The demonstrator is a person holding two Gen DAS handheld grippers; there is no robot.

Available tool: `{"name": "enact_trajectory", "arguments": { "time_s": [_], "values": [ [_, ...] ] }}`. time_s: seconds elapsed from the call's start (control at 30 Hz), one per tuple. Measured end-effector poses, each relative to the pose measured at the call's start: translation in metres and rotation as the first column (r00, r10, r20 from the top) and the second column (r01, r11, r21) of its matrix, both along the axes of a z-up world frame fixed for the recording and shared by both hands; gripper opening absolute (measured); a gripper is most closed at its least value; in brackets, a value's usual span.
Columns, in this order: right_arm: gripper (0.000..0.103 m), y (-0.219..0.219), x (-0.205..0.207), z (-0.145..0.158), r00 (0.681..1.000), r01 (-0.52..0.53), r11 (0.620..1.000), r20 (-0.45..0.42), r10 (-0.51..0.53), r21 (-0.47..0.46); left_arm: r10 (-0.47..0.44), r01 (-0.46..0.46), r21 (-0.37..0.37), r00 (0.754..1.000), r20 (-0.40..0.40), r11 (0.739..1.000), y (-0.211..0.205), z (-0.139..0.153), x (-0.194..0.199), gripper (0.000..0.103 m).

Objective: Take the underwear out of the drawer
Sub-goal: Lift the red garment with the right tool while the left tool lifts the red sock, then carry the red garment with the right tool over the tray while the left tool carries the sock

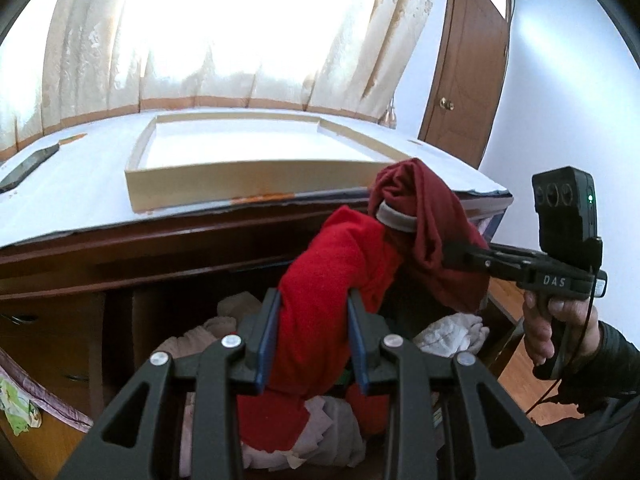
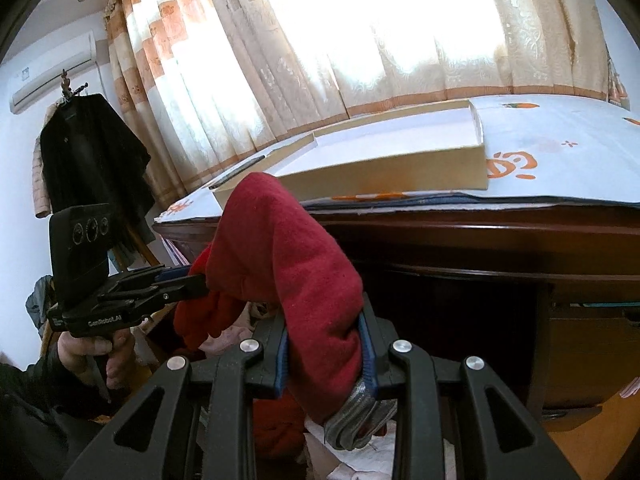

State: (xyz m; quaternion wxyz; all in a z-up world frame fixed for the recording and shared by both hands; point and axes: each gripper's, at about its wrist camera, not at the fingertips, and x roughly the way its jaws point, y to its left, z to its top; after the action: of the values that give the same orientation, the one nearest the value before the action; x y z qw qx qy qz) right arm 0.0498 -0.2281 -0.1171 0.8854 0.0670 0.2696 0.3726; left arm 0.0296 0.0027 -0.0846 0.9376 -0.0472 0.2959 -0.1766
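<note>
A red pair of underwear [image 1: 344,264] with a grey waistband hangs stretched between both grippers, lifted above the open drawer [image 1: 224,320] of a dark wooden dresser. My left gripper [image 1: 314,340] is shut on one bunched end of it, blue pads pressing the cloth. My right gripper [image 2: 326,354] is shut on the other end, the red underwear [image 2: 280,248] draping over its fingers with the grey waistband at the right pad. In the left wrist view the right gripper [image 1: 460,258] comes in from the right, held by a hand. The left gripper [image 2: 192,280] shows at left in the right wrist view.
A shallow cream box [image 1: 256,168] sits on the paper-covered dresser top [image 2: 560,160], with a dark phone [image 1: 28,168] at its left end. Pale and white clothes [image 1: 456,332] fill the drawer. Curtains hang behind, a brown door [image 1: 468,60] at right, a black coat [image 2: 88,160] at left.
</note>
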Motion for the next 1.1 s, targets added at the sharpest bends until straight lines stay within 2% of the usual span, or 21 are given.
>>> {"name": "enact_trajectory", "arguments": {
  "time_s": [0.53,1.1],
  "values": [
    [0.031,-0.005,-0.013,0.033,0.997,0.003,0.999,0.080,-0.006,0.040,0.040,-0.038,-0.019,0.993,0.115,0.999,0.005,0.035,-0.014,0.030],
    [0.031,-0.006,-0.029,0.053,0.987,-0.004,0.996,0.158,-0.010,0.084,0.068,-0.057,-0.063,0.977,0.203,0.996,0.007,0.052,-0.027,0.030]
  ]
}}
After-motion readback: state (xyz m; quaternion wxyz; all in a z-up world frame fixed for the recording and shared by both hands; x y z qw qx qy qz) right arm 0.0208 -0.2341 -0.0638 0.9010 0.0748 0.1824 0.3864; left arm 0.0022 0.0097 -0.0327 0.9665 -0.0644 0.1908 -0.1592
